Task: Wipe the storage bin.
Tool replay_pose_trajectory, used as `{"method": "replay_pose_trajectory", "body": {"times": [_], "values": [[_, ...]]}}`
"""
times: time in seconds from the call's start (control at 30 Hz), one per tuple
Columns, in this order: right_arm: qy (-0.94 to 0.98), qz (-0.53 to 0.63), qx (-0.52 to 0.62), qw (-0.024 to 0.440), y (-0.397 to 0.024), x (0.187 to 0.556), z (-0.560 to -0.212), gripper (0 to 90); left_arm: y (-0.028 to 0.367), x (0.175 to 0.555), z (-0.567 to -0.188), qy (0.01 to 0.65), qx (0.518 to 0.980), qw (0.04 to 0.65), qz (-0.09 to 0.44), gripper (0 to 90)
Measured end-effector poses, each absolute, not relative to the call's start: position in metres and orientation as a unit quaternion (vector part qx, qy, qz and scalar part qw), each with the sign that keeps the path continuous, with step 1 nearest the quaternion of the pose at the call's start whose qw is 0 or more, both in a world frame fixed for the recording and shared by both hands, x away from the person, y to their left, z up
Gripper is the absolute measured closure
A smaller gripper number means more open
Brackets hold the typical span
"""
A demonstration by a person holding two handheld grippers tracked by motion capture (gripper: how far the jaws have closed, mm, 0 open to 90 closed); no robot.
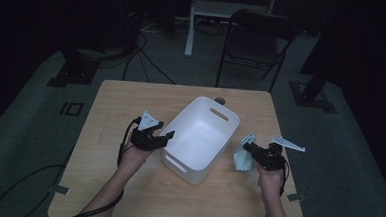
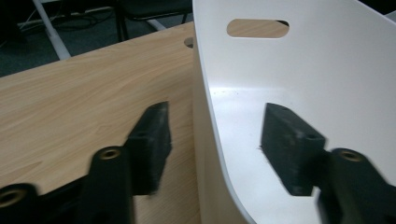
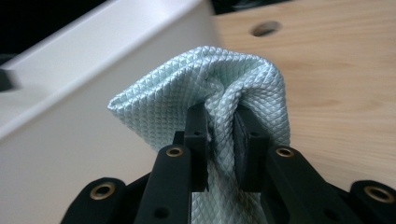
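A white plastic bin [image 1: 199, 139] with handle slots stands empty at the table's middle, turned at an angle. My left gripper [image 1: 163, 132] is at its left rim. In the left gripper view the bin's wall [image 2: 210, 154] runs between the two pads of my left gripper [image 2: 217, 116], one pad outside and one inside, neither touching it. Right of the bin, my right gripper [image 1: 247, 148] holds a pale green cloth [image 1: 241, 158] a little above the table. In the right gripper view my right gripper [image 3: 222, 116] is shut on a bunched fold of that quilted cloth [image 3: 187, 79].
The wooden table [image 1: 131, 100] has a round cable hole [image 1: 220, 100] just behind the bin. A dark folding chair [image 1: 257, 37] and a white frame stand beyond the far edge, and cables lie on the floor at the left.
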State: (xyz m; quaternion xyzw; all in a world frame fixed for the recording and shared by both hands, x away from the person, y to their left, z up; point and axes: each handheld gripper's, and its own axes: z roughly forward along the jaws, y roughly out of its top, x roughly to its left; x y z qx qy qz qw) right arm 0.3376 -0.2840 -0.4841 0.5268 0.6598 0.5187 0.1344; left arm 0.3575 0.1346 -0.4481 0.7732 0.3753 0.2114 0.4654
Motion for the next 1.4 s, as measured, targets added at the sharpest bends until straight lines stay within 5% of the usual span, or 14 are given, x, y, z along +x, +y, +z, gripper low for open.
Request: {"method": "replay_pose_trajectory", "body": {"times": [0.13,0.33,0.77,1.4], "values": [[0.646,0.497,0.561,0.145,-0.298,0.344,-0.493,76.7,0.137,0.355,-0.448,0.378,0.776,0.462,0.203,37.8],[0.636,0.456,0.607,0.139,-0.307,0.359,-0.511,49.1,0.14,0.352,-0.447,0.374,0.777,0.465,0.201,34.4],[0.648,0.467,0.578,0.168,-0.297,0.358,-0.505,15.6,0.151,0.35,-0.444,0.36,0.763,0.497,0.205,18.3],[0.666,0.485,0.544,0.158,-0.283,0.345,-0.505,14.7,0.183,0.34,-0.444,0.366,0.736,0.526,0.216,16.8]]}}
